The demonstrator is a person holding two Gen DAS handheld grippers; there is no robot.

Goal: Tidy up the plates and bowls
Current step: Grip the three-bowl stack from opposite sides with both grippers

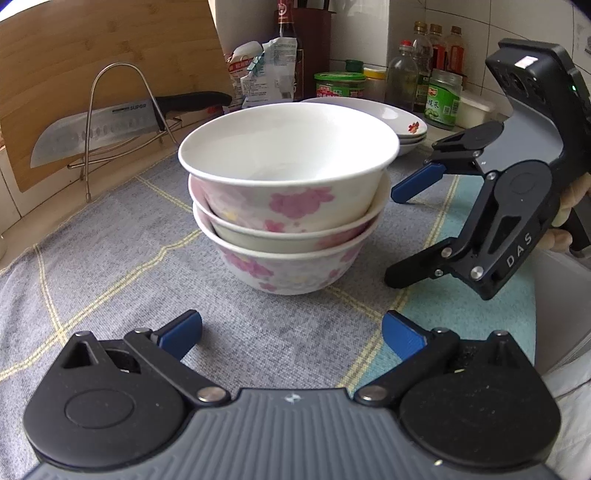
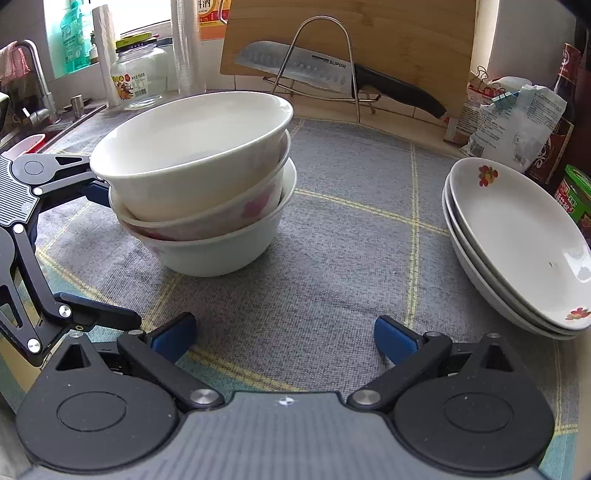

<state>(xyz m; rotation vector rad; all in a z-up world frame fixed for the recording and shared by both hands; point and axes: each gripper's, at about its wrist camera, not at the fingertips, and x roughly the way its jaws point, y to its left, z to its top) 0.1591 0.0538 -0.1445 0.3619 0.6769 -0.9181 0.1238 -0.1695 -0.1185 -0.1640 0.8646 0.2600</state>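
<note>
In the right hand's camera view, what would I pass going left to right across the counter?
Black left gripper → stack of three white ceramic bowls with pink flowers → bare stretch of grey checked cloth → stack of three white shallow plates with red flower prints.

Grey checked cloth point(image 2: 332, 229) covers the counter; behind it a wooden board point(image 2: 406, 44) leans on the wall with a cleaver point(image 2: 303, 68) on a wire rack point(image 2: 321, 55) in front. Left end, right-wrist view: faucet point(image 2: 37, 85), glass jar point(image 2: 138, 77), paper roll point(image 2: 105, 55). Right end: clipped bags point(image 2: 513, 122), dark sauce bottle point(image 1: 290, 29), green tin point(image 1: 340, 84), green-label jar point(image 1: 443, 98), several more bottles point(image 1: 428, 48) at the tiled wall.
</note>
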